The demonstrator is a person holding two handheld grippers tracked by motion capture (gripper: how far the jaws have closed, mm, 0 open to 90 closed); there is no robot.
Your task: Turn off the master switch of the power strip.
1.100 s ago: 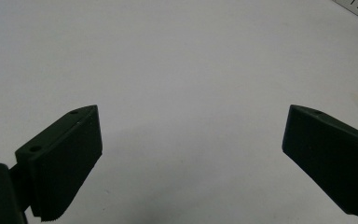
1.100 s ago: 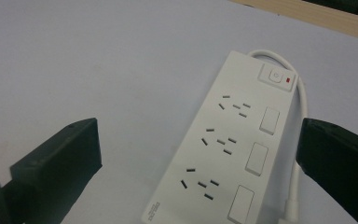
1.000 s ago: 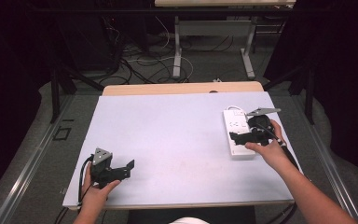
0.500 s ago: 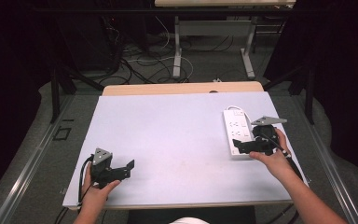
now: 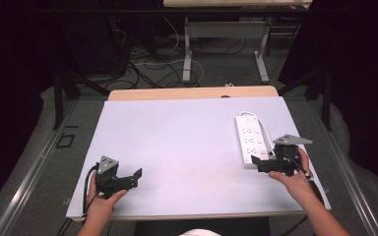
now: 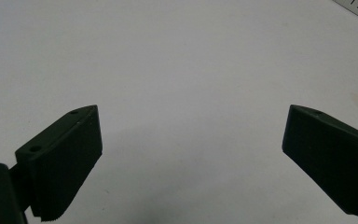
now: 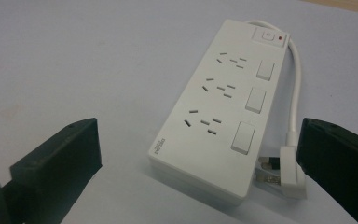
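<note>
Hovering right gripper [image 5: 261, 164], agape, beside power strip [image 5: 250, 138]

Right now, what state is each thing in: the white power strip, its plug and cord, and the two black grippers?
White three-socket power strip: flat on the table, sockets empty, ungripped.
White plug: unplugged, lying beside the strip's near end, next to the right gripper's jaw.
White cord: loose, running along the strip's side.
Right gripper: open, at the strip's near end.
Left gripper: open, empty, over the bare pale table.
</note>
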